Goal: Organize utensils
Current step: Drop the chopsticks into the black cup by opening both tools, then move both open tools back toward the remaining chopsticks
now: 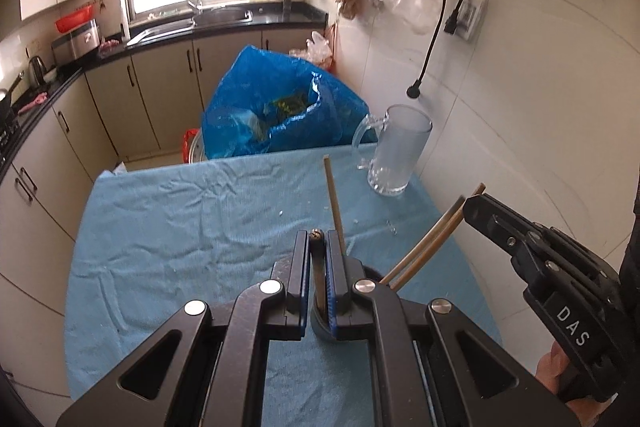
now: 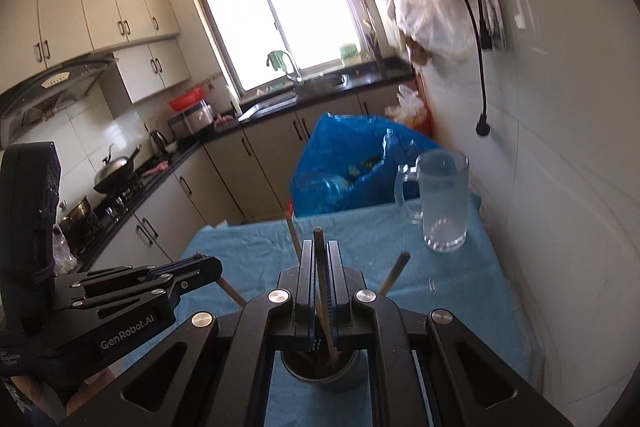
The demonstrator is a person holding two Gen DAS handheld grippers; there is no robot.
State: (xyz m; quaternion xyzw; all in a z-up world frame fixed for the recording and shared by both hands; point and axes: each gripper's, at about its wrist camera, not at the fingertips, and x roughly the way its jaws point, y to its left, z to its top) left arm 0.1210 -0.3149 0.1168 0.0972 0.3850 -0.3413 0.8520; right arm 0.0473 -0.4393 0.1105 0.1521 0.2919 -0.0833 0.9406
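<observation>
Both jaws are clenching on chopsticks standing in the dark cup (image 2: 320,367), left gripper (image 1: 318,247) and right gripper (image 2: 320,255) each gripping one, while the glass mug (image 1: 394,151) beyond the cup is sitting empty, so sorting seems barely underway.

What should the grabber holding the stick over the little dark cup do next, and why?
Probably lower it a bit and then open. The right gripper is shut on a chopstick whose lower end already points into the dark cup, where other sticks stand. The left gripper also pinches a stick, so it should likely wait.
</observation>
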